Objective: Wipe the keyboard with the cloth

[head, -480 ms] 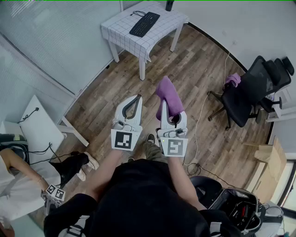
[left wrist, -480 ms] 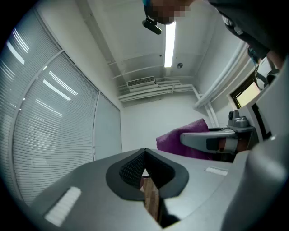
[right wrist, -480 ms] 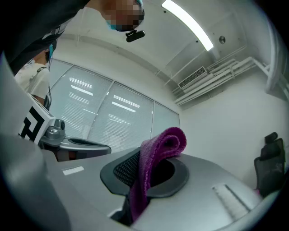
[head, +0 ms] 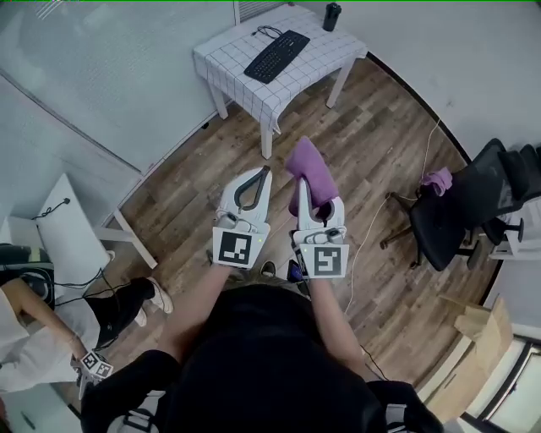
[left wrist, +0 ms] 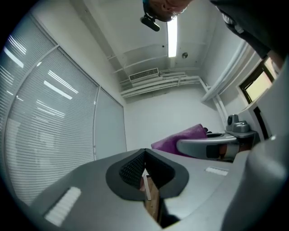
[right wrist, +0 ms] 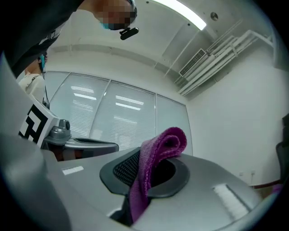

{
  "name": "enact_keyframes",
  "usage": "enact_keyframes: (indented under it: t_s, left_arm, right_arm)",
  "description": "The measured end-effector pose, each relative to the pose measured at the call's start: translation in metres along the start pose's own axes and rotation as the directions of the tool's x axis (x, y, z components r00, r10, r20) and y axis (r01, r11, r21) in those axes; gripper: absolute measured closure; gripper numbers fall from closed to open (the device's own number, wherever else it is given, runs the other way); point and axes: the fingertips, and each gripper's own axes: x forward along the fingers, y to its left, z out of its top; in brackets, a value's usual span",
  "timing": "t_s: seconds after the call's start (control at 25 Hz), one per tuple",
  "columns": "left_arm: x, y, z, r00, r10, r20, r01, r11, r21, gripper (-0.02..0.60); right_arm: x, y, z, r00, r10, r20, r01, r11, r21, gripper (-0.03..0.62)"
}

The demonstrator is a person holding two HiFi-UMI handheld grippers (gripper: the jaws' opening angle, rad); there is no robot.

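A black keyboard [head: 276, 55] lies on a small table [head: 241, 80] with a white checked cloth, far ahead of me in the head view. My right gripper [head: 308, 190] is shut on a purple cloth [head: 308, 173], which folds over and sticks out past the jaws; the same purple cloth [right wrist: 156, 158] stands up between the jaws in the right gripper view. My left gripper [head: 258, 173] is shut and holds nothing. Both grippers are held side by side above the wooden floor, well short of the table. From the left gripper view the purple cloth [left wrist: 183, 136] shows beside the left gripper [left wrist: 144, 155].
A dark cup [head: 331, 15] stands at the table's far corner. A black office chair [head: 473, 211] with a purple cloth [head: 438, 179] on it is at the right. A person [head: 51, 338] sits at lower left beside a white board [head: 72, 232]. Cardboard [head: 482, 326] lies at lower right.
The view has shifted: the table and keyboard sit slightly lower and to the right in the picture, and the chair has slid right. Both grippers keep their pose side by side, cloth still held.
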Motion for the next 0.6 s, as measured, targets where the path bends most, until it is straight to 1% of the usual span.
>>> enact_keyframes:
  t_s: [0.12, 0.2, 0.32, 0.44, 0.6]
  left_arm:
    - [0.029, 0.010, -0.010, 1.000, 0.008, -0.004, -0.008, 1.000, -0.012, 0.581]
    - [0.049, 0.021, -0.019, 1.000, 0.014, -0.011, -0.014, 1.000, -0.018, 0.581]
    - [0.087, 0.044, -0.038, 1.000, 0.018, -0.021, -0.019, 0.999, -0.041, 0.581]
    - [0.131, 0.069, -0.055, 1.000, 0.013, -0.024, -0.015, 0.998, -0.067, 0.581]
    - [0.186, 0.095, -0.075, 1.000, -0.006, -0.015, 0.005, 0.998, -0.066, 0.581]
  right_arm:
    - [0.027, -0.014, -0.010, 0.999, 0.035, -0.003, -0.035, 0.999, 0.007, 0.533]
    - [0.048, -0.027, -0.017, 0.999, 0.045, -0.005, -0.045, 0.999, 0.007, 0.533]
    - [0.086, -0.049, -0.031, 0.999, 0.041, -0.016, -0.041, 0.999, -0.010, 0.533]
    - [0.126, -0.072, -0.049, 0.998, 0.021, -0.057, -0.022, 1.000, -0.016, 0.531]
    - [0.182, -0.097, -0.057, 0.995, 0.034, -0.099, -0.038, 0.998, -0.044, 0.530]
